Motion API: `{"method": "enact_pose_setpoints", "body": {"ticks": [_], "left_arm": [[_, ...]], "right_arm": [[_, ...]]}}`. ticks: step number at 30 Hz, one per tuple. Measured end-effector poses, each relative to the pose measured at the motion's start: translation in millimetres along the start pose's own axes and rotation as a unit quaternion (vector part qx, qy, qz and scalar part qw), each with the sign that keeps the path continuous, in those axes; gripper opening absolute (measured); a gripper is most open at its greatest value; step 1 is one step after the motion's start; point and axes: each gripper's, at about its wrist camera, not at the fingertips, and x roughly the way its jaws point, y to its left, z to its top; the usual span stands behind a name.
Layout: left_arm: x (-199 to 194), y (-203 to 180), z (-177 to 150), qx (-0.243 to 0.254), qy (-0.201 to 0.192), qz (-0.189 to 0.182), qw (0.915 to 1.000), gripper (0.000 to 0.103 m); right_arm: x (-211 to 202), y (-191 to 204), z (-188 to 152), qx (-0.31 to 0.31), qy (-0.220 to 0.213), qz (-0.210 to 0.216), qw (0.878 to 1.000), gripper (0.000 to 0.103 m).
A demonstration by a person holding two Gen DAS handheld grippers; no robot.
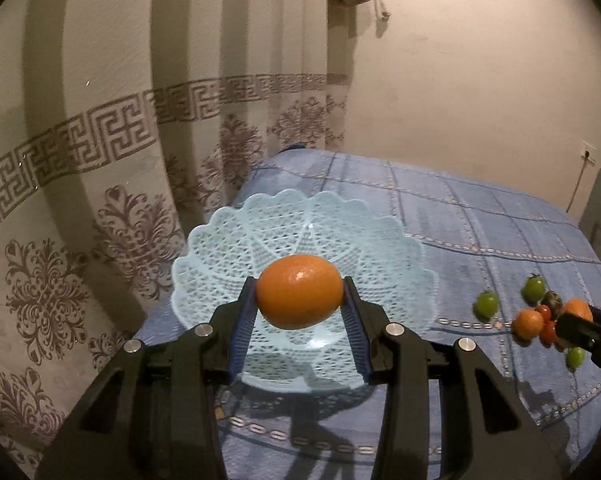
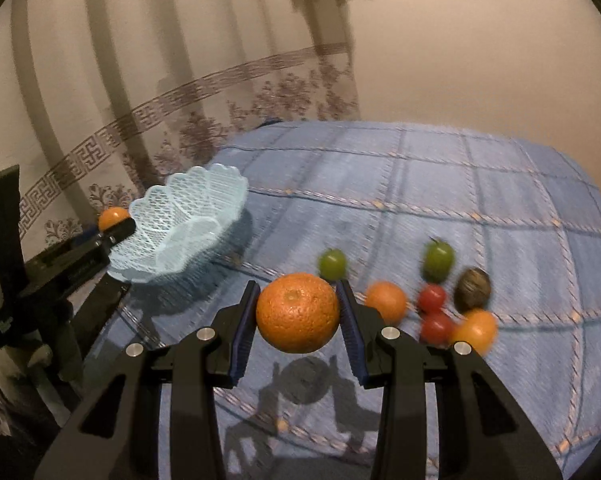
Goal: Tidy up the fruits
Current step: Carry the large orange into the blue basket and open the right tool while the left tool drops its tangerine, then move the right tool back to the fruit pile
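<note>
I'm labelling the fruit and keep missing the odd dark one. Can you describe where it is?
On the blue checked bedspread, find the loose fruit pile to the right of the right gripper. At its far right edge lies the dark brown fruit, just above an orange one. It alone is dull and brownish; its neighbours are green, red or orange.

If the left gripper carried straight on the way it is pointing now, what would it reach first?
Most likely the light blue lattice basket: the left gripper, shut on an orange, points at its inside. Depth is uncertain.
</note>
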Motion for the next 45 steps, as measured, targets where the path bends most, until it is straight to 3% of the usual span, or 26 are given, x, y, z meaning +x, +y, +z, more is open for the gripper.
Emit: {"method": "enact_pose_setpoints", "body": {"ticks": [8, 9, 11, 22, 25, 26, 28, 29, 35, 45], "left_arm": [[16.7, 24.3, 4.1, -0.028, 0.036, -0.02, 0.9988, 0.045], [16.9, 25.5, 4.4, -0.03, 0.036, -0.018, 0.9987, 0.049], [14.5, 30.9, 6.1, -0.037, 0.025, -0.008, 0.999, 0.068], [9.3, 50.2, 12.2, -0.066, 0.008, 0.01, 0.9977, 0.077], [6.1, 53.2, 12.2, -0.069, 0.001, 0.016, 0.9975, 0.083], [5.0, 52.8, 11.6, -0.07, -0.001, 0.017, 0.9974, 0.086], [3.6, 52.0, 10.2, -0.07, -0.004, 0.02, 0.9974, 0.089], [3.6, 51.7, 10.3, -0.069, -0.005, 0.02, 0.9974, 0.091], [1.0, 49.5, 10.2, -0.067, -0.013, 0.026, 0.9973, 0.098], [-9.7, 44.1, 12.1, -0.058, -0.034, 0.034, 0.9972, 0.1]], "right_arm": [[38.5, 43.9, 30.2, -0.024, 0.003, 0.025, 0.999, 0.039], [43.5, 49.3, 33.6, -0.025, 0.003, 0.028, 0.999, 0.039], [50.7, 57.1, 37.5, -0.026, 0.006, 0.034, 0.999, 0.039], [79.7, 92.2, 51.8, -0.05, 0.013, 0.047, 0.998, 0.04], [87.1, 93.0, 52.6, -0.047, 0.019, 0.041, 0.998, 0.04], [89.3, 92.9, 52.3, -0.045, 0.022, 0.04, 0.998, 0.042], [89.2, 92.0, 50.9, -0.04, 0.021, 0.042, 0.998, 0.066], [87.1, 90.9, 50.3, -0.035, 0.013, 0.04, 0.999, 0.068], [75.0, 86.8, 49.8, -0.027, -0.008, 0.03, 0.999, 0.07], [59.4, 68.1, 37.8, 0.01, -0.025, 0.016, 1.0, 0.079]]}}
